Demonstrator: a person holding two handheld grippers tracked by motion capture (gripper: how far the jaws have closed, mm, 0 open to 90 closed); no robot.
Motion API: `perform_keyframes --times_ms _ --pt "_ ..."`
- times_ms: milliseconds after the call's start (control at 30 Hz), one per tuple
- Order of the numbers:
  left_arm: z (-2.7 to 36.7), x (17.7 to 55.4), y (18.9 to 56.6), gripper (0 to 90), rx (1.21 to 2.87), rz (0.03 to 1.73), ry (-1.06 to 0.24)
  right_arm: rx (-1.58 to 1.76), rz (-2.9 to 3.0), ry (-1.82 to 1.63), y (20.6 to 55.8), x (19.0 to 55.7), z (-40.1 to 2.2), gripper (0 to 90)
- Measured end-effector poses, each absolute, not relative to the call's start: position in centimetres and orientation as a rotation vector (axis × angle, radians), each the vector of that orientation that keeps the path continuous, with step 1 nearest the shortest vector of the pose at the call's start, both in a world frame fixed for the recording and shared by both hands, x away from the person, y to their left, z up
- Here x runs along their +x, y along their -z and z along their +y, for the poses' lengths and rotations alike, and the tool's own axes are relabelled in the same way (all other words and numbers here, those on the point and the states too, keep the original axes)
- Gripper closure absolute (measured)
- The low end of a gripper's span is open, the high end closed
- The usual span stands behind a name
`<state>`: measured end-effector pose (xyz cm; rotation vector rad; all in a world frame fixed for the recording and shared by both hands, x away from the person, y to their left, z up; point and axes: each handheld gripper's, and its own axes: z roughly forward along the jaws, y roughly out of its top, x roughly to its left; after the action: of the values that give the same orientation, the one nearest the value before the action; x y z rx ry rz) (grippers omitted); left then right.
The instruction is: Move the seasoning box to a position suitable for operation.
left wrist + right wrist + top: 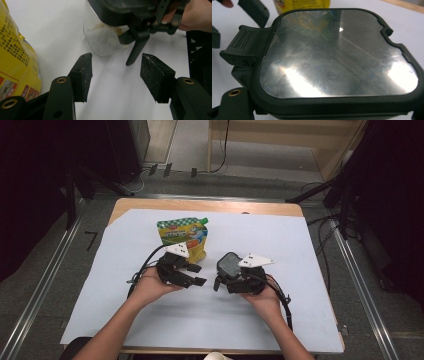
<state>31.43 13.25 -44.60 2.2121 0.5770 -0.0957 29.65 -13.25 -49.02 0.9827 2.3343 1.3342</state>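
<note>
A clear plastic container [228, 264] with a dark clip-on lid [337, 55] sits between the jaws of my right gripper [225, 274], which is shut on it near the table's middle. Pale residue shows inside its clear body [102, 37]. In the left gripper view, one finger of the right gripper [135, 47] reaches down beside the container. My left gripper [199, 274] lies just left of it. Its jaws [116, 72] are open with only white sheet between them. A yellow and green pouch [182, 237] stands behind the left gripper, close on its left [15, 57].
A white sheet [280, 240] covers most of the wooden table [200, 205]. Dark stands and cables crowd the floor at the far left and right [345, 195]. Metal rails [45, 285] run along both sides of the table.
</note>
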Motion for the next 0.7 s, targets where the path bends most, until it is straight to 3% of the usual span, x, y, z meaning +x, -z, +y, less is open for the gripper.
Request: perform_keyframes --times_ms 300,700 --pt "13.3 31.4 44.6 43.0 2.211 0.572 0.079 0.893 2.374 -1.290 50.1 28.6 -11.2 16.1" --pt "13.4 31.5 44.4 46.9 2.190 0.616 0.110 0.914 2.420 -1.271 49.4 27.8 -12.5 16.1"
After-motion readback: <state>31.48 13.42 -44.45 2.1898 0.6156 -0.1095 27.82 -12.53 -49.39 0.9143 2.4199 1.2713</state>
